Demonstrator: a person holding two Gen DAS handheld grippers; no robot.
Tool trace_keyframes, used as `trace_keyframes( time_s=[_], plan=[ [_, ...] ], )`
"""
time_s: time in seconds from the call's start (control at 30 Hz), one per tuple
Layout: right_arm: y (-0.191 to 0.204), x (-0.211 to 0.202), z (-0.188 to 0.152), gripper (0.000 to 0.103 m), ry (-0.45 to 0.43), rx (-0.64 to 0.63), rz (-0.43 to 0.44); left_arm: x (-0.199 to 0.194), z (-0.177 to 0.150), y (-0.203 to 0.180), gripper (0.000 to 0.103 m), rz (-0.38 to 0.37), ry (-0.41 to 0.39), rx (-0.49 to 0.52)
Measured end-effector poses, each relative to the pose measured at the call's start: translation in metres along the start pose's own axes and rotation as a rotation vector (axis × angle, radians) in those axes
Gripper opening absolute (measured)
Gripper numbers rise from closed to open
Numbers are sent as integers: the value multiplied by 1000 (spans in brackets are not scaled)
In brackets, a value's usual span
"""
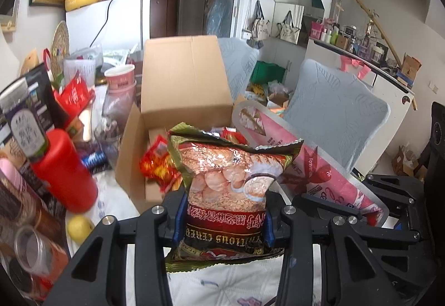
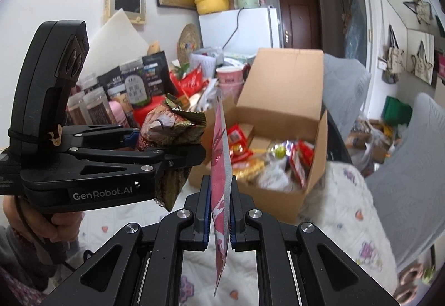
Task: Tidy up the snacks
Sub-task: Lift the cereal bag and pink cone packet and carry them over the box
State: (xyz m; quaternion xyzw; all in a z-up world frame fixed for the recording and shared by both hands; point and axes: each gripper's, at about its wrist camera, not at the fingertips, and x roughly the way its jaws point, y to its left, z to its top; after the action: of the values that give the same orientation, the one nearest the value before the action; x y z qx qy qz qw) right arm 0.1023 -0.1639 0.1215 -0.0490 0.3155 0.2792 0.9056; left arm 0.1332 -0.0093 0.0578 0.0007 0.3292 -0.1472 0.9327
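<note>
We see our left claw [image 1: 225, 218] clamped on the lower part of a cereal bag [image 1: 230, 181], which stands upright between its blue pads. Our right claw [image 2: 218, 219] pinches a flat pink packet [image 2: 221, 156] edge-on, gripping it near its lower end. Both snacks hang just in front of an open cardboard box [image 2: 281, 100] that sits on the quilted table [image 2: 333, 208], with red and yellow wrappers [image 2: 244, 144] piled inside. Left of the box stand a red cup [image 1: 65, 169], jars [image 2: 96, 108] and dark pouches [image 2: 139, 81].
</note>
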Motion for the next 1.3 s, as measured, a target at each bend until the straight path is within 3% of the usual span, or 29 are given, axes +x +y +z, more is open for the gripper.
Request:
trace_keyframes(
  time_s=[0.6,0.9,1.3],
  plan=[
    [-53,48,65,10,-25,17,-10,49,73,37,42,89,-69,9],
    [-76,87,77,10,28,73,29,96,77,51,42,122,-31,3],
    [-94,141,63,10,142,141,64,151,65,68,42,172,67,-30]
  ],
)
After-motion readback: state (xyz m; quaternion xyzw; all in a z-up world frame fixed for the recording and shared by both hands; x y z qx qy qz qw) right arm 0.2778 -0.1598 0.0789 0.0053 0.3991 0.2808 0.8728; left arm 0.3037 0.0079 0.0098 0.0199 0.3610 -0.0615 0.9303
